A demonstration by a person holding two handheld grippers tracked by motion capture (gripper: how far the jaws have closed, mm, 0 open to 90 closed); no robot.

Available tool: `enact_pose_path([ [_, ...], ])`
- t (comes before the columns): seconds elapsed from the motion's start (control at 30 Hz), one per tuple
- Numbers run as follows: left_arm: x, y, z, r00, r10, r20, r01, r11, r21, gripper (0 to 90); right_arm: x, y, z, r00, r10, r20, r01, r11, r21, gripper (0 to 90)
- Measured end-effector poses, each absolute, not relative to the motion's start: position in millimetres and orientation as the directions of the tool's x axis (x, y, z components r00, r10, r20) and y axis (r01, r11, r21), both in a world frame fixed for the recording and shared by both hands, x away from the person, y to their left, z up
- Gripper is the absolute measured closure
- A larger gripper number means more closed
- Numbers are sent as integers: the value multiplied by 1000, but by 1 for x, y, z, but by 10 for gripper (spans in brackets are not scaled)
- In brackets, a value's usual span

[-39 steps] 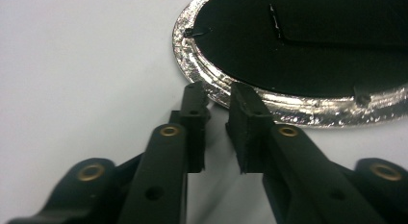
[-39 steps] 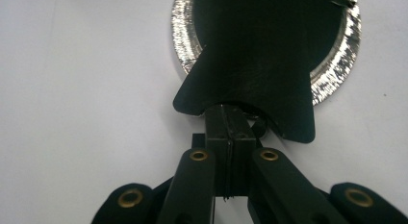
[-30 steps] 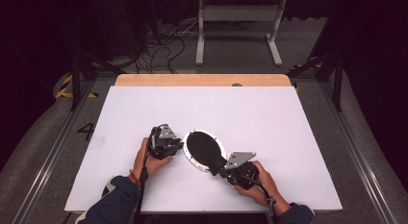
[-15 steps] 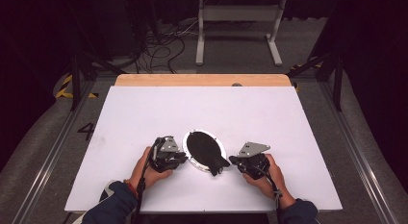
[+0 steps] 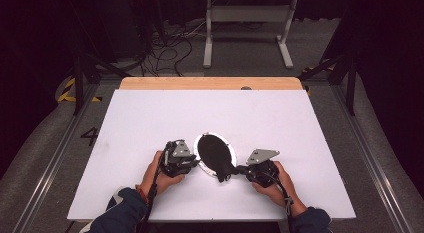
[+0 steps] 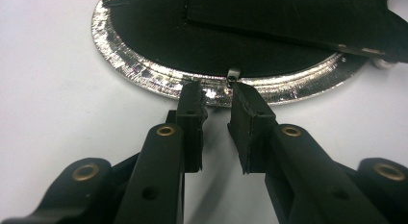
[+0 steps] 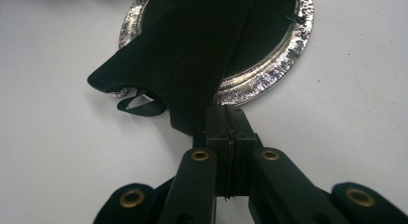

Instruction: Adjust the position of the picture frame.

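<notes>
An oval dish with a crinkled silver rim (image 5: 201,164) (image 6: 144,70) (image 7: 269,75) lies on the white table. A black fabric piece (image 5: 216,152) (image 7: 192,51) covers its inside and trails off the near edge. My right gripper (image 5: 239,169) (image 7: 227,113) is shut on the tip of that fabric, just off the rim. My left gripper (image 5: 194,160) (image 6: 217,92) sits at the dish's left rim, and its jaws have just been opening. They stand slightly apart with nothing between them. A small metal tab (image 6: 232,74) pokes up by one fingertip.
The white table top (image 5: 150,118) stretches wide around the dish, with a wooden strip (image 5: 210,83) along its far edge. A thin black loop (image 7: 139,106) hangs under the fabric. Cables and a metal stand (image 5: 245,23) lie on the floor beyond.
The left hand has slid toward the dish's rim. The right hand has shifted right and slightly away, drawing the fabric's tail off the near rim.
</notes>
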State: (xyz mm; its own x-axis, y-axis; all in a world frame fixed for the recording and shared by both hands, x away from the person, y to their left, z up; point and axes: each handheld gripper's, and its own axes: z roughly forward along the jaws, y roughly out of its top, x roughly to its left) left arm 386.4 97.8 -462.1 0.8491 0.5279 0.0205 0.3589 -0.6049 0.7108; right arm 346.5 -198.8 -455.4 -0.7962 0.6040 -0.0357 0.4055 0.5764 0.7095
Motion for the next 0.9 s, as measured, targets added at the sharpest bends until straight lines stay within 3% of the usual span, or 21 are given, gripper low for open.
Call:
enact_pose_path([
  [0.4, 400, 88, -465, 826, 563, 22, 371, -574, 730, 768, 337, -196, -457, -796, 605, -9, 418, 559, 716, 900],
  [0.6, 405, 84, -465, 835, 550, 28, 358, -579, 732, 846, 334, -191, -457, -804, 594, -11, 409, 567, 715, 900],
  [0.9, 411, 76, -465, 829, 558, 33, 360, -578, 732, 878, 333, -187, -458, -798, 602, -37, 399, 573, 715, 900],
])
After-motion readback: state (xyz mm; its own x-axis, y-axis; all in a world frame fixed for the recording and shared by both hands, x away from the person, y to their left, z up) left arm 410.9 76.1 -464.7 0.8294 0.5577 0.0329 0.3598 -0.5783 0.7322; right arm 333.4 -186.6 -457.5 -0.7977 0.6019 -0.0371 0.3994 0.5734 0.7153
